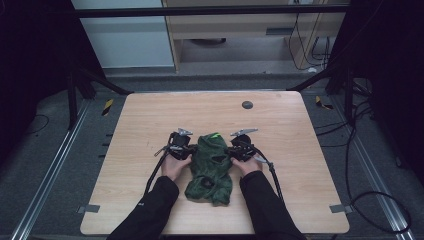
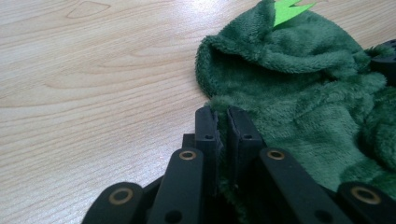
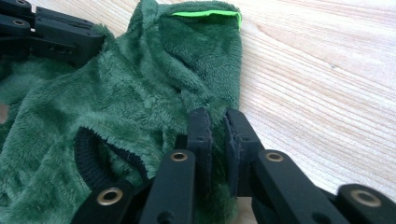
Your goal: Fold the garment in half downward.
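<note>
Left gripper [image 2: 222,114], right gripper [image 3: 219,116]: both clamped on one green fleece garment [image 1: 210,167]; one table [image 1: 280,120].

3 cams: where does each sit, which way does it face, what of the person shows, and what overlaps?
High view: above the person's side, facing forward and down on the table; forearms, hands, both grippers show.
Left gripper view: on the left gripper, looking along its fingers into the green garment.
Right gripper view: on the right gripper, same; the left gripper shows top left.
Shared: garment, tabletop.
</note>
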A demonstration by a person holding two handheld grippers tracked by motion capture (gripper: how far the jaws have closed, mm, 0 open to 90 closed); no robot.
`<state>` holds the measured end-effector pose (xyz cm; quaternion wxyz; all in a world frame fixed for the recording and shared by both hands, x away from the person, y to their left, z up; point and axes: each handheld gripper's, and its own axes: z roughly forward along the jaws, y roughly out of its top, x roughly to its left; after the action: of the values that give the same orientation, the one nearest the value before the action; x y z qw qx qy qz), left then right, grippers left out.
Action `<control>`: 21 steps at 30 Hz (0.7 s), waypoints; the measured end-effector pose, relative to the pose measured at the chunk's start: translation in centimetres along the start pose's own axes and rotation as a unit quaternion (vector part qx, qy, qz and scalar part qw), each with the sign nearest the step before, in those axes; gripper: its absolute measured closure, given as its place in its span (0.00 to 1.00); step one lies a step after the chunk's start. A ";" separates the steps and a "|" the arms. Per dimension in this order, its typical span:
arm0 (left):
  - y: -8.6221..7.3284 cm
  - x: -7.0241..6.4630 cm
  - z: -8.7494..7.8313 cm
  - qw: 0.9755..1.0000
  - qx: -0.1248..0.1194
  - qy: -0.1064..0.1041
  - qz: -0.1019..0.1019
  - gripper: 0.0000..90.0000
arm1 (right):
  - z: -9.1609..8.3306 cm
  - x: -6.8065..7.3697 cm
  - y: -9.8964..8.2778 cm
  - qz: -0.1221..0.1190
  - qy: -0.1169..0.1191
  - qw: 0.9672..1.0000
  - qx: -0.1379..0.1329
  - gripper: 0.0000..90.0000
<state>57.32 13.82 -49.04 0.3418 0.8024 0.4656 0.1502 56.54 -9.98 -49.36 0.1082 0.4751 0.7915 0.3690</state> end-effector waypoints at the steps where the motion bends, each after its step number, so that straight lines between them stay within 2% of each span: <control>1: 0.0 0.0 0.0 1.000 0.000 0.000 0.000 0.94 | 0.0 0.0 0.0 0.000 -0.001 1.000 -0.001 0.93; 9: 0.5 0.0 -1.5 1.000 -0.011 -0.006 0.002 0.95 | -1.2 0.0 0.5 -0.003 0.001 0.999 -0.032 0.94; 14: 1.0 -0.3 -2.4 1.000 -0.028 -0.008 0.004 0.95 | -1.9 0.1 1.0 -0.013 0.003 0.999 -0.043 0.95; 21: 1.4 -0.6 -3.6 0.999 -0.039 -0.011 0.008 0.95 | -2.8 0.2 1.3 -0.025 0.009 0.998 -0.058 0.94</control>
<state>55.88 14.34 -45.46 0.3762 0.7940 0.4491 0.1623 55.89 -10.79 -46.48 0.1372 0.4448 0.7813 0.4159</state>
